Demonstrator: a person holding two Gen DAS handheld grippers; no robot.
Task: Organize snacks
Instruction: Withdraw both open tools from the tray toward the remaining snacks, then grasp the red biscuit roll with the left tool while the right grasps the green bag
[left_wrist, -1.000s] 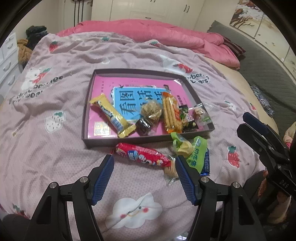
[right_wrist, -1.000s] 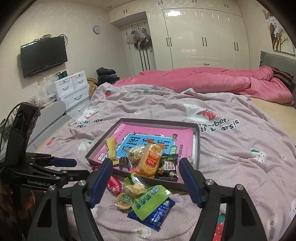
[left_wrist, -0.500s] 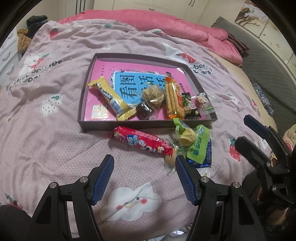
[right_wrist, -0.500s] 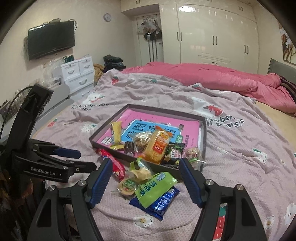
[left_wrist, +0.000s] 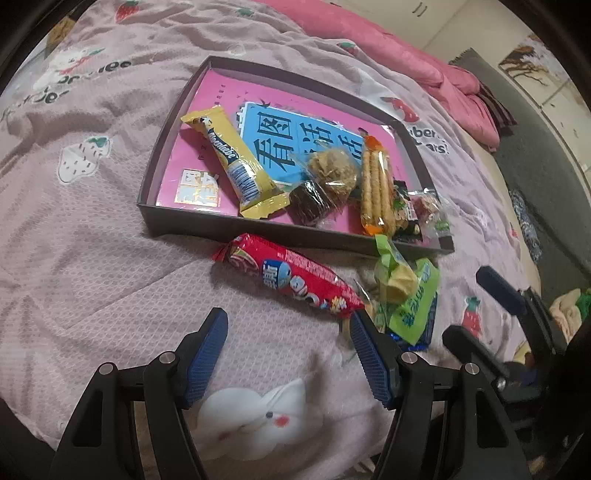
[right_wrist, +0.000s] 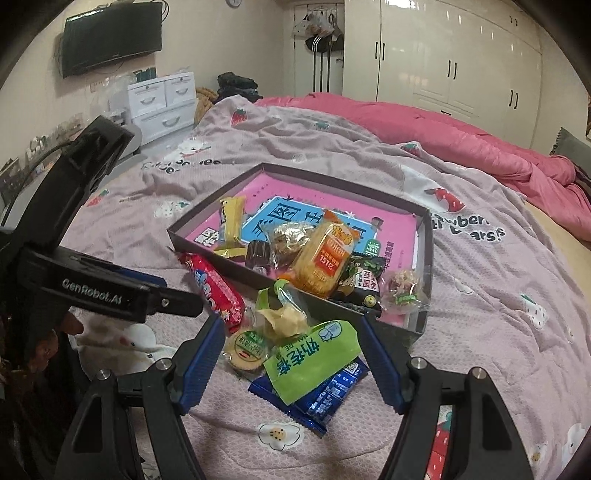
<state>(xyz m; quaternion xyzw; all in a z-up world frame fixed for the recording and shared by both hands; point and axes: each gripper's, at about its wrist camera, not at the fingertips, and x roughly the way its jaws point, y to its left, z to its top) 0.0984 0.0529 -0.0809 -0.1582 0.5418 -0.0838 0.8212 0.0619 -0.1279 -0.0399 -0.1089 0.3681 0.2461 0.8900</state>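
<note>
Right, the snacks sit in two lots on the bed: a loose pile just outside the near wall of the shallow dark box (left_wrist: 173, 225), the rest inside it. Out front lies the long red glossy packet (left_wrist: 291, 280), a crinkly tube slanting across the quilted pinkish bedspread (left_wrist: 92, 258), one end almost touching the box wall. Beside it a heap: a flat lime-green sachet (right_wrist: 314, 360) lying over a dark blue foil pack (right_wrist: 325, 397), a round clear-wrapped biscuit (right_wrist: 246, 349) and a crumpled yellowish twist-wrap (right_wrist: 282, 319). In the box, over a pink and blue printed sheet, lie a yellow wrapper bar (left_wrist: 236, 166), a cellophane pack of ridged biscuit sticks (left_wrist: 375, 192) and a small dark brown square (left_wrist: 310, 201). The left gripper (left_wrist: 288, 325) tilts steeply down, blue ribbed pads spread wide, nothing between them, its right tip just beside the red packet's end. The right gripper (right_wrist: 291, 328) angles down too, fingers well apart either side of the green-and-blue heap, pinching nothing.
</note>
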